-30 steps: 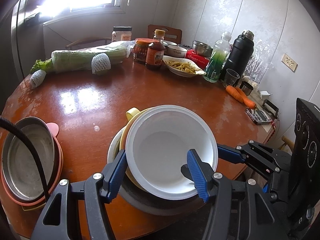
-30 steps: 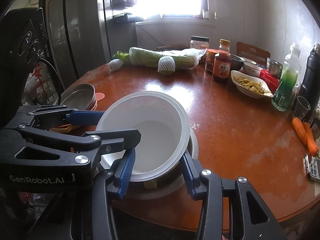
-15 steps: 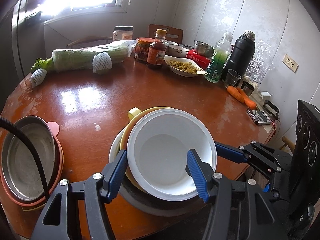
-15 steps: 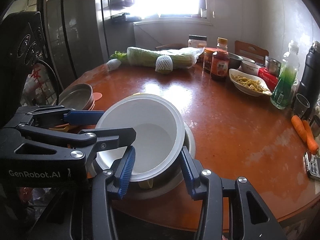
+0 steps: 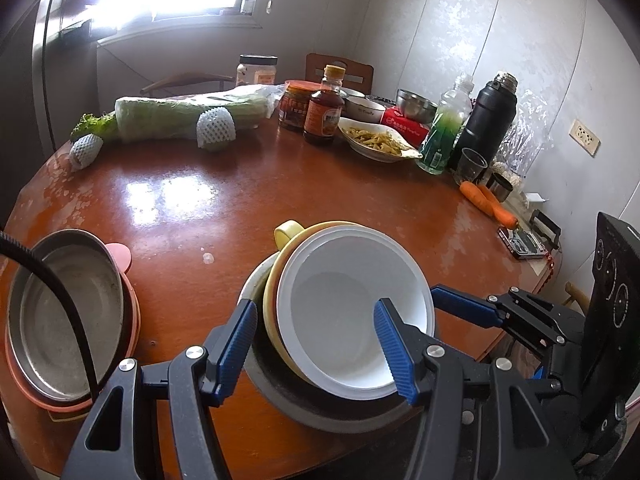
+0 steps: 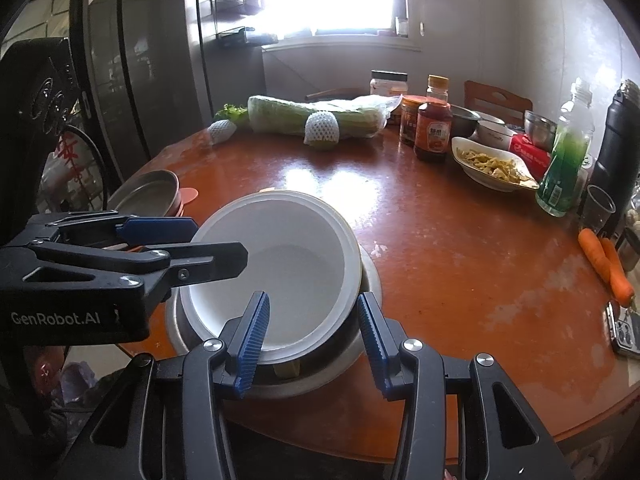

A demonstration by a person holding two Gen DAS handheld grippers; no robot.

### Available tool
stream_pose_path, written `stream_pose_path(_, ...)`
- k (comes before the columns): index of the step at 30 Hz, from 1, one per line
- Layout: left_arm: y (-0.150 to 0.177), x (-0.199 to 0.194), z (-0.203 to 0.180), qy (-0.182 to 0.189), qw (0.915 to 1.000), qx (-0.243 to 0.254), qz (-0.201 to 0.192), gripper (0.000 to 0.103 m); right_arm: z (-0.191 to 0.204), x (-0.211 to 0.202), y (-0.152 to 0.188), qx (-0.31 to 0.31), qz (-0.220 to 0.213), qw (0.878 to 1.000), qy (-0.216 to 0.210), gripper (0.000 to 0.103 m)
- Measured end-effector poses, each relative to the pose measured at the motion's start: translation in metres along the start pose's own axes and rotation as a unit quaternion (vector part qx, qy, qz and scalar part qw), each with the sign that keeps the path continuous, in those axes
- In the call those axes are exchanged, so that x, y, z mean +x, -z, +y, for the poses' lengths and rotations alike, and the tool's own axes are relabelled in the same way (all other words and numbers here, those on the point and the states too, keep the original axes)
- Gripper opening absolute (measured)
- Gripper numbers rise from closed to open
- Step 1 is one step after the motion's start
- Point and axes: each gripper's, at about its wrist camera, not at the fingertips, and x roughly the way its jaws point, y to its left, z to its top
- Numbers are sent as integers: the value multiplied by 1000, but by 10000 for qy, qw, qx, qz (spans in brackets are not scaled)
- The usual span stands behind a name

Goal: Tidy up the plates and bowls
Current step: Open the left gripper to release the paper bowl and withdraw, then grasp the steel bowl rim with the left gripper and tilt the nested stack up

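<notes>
Two claws: I hold both around one white bowl (image 5: 340, 308) at the near edge of the round table (image 5: 200, 220).
Left gripper (image 5: 316, 348): about half open; one pad lies outside the stack, the other inside the white bowl. I cannot tell whether the pads press.
Right gripper (image 6: 312, 340): narrower, astride the bowl's near wall in the same way. Contact is unclear here too.
White bowl: tilted, nested in a yellow bowl (image 5: 271, 300), which sits in a grey metal basin (image 5: 280, 392).
Second stack: a steel pan (image 5: 60, 320) on pink dishes, well apart at the table's left edge.
Change over the last second: almost none. The bowl has kept its tilt and neither claw has widened or narrowed.
Meaning for the task: I judge the bowl placed but not yet level, so this stack is near done. Next I would free the claws gently, as the tilted bowl could slide.
</notes>
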Motion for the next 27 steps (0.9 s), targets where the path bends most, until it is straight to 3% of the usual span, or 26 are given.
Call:
stream_pose_path(12,0,-10,6,-128,9999,-49,-90,61,-6,-7,-4,102,-59,9999,85,48)
stream_pose_path(27,3,-23,20,-317,9991,-212,-167,64,-9,-22,-11,131,-199,9994,258,59)
